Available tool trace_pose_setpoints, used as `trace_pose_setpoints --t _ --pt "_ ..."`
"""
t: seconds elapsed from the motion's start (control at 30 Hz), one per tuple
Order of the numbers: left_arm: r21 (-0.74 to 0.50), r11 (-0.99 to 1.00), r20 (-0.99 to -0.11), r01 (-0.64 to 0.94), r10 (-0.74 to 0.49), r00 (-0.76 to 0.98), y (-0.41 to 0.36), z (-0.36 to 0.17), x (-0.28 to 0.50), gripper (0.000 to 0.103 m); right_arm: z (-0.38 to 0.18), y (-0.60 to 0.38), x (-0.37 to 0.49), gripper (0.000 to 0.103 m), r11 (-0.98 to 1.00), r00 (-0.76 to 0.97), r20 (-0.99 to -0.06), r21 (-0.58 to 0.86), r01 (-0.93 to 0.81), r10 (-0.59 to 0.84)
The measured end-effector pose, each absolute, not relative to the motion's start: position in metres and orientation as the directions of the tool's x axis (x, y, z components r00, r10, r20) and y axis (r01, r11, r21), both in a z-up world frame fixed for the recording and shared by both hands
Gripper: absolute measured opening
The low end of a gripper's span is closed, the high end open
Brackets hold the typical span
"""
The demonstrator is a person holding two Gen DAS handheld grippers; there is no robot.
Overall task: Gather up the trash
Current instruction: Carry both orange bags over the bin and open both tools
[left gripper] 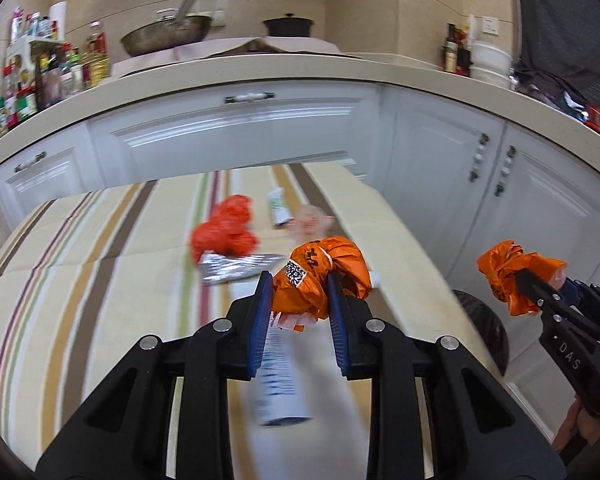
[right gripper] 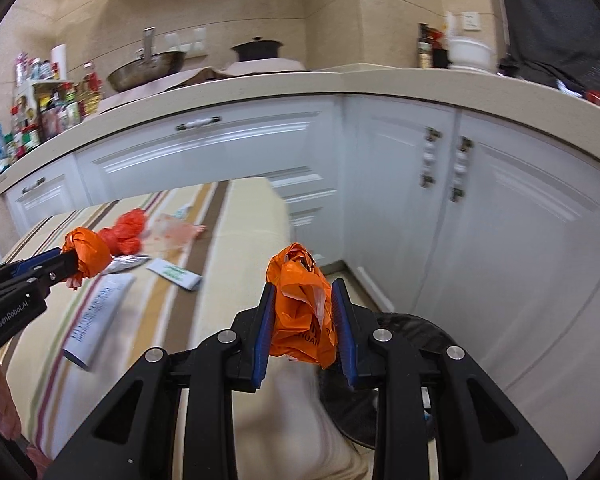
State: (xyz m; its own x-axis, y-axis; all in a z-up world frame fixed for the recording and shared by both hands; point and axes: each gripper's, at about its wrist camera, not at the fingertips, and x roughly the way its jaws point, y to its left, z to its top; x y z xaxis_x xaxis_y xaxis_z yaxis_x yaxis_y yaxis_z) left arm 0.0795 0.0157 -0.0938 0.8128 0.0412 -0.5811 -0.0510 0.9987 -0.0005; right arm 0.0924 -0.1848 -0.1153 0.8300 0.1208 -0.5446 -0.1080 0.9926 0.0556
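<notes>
The left gripper (left gripper: pixel 300 288) has its jaws squeezed on a scrunched orange wrapper (left gripper: pixel 320 276) with a little square code on it. The right gripper (right gripper: pixel 304 300) has its jaws squeezed on another orange bag (right gripper: pixel 302 312), crumpled into a ball. Both sets of jaws are only a little way apart, with the orange stuff filling the gap. Both pieces are up in the air, not touching anything else.

Down below and to the right there is a dark round bin (right gripper: pixel 416 336) on the floor, just beside the striped counter (left gripper: pixel 80 280). The right gripper looks to be about over its edge. The left one is over the counter, further from the bin.

The job now looks like carrying both pieces over the bin and dropping them in. To do it well:

- Keep squeezing until each piece is right over the dark hole — not just near the rim.
- Bring the left hand across without bumping the right one.
- Crumpled plastic is light and springy, so it may cling to a blue pad (left gripper: pixel 264 300). Open wide and give it a moment to fall.

More trash waits on the counter — a red bag (left gripper: pixel 226 230), a shiny silver wrapper (left gripper: pixel 236 266), a white tube (left gripper: pixel 278 210) and a long white packet (left gripper: pixel 280 376). They sit near each other, so pick one at a time.
</notes>
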Motion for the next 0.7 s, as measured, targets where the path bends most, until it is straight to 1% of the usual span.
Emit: trace_pose_setpoints --t 0.33,0.7 --pt "0.022 0.994 -0.597 0.11 -0.075 0.799 -0.089 -0.111 0.105 0.027 -0.133 -0.258 0.091 0.029 0.997 0.823 -0.568 0.07 0.039 0.008" --pt "0.033 0.981 -0.643 0.191 -0.125 0.755 -0.16 -0.133 0.139 0.027 -0.147 -0.305 0.105 0.029 0.991 0.818 -0.573 0.075 0.109 -0.047"
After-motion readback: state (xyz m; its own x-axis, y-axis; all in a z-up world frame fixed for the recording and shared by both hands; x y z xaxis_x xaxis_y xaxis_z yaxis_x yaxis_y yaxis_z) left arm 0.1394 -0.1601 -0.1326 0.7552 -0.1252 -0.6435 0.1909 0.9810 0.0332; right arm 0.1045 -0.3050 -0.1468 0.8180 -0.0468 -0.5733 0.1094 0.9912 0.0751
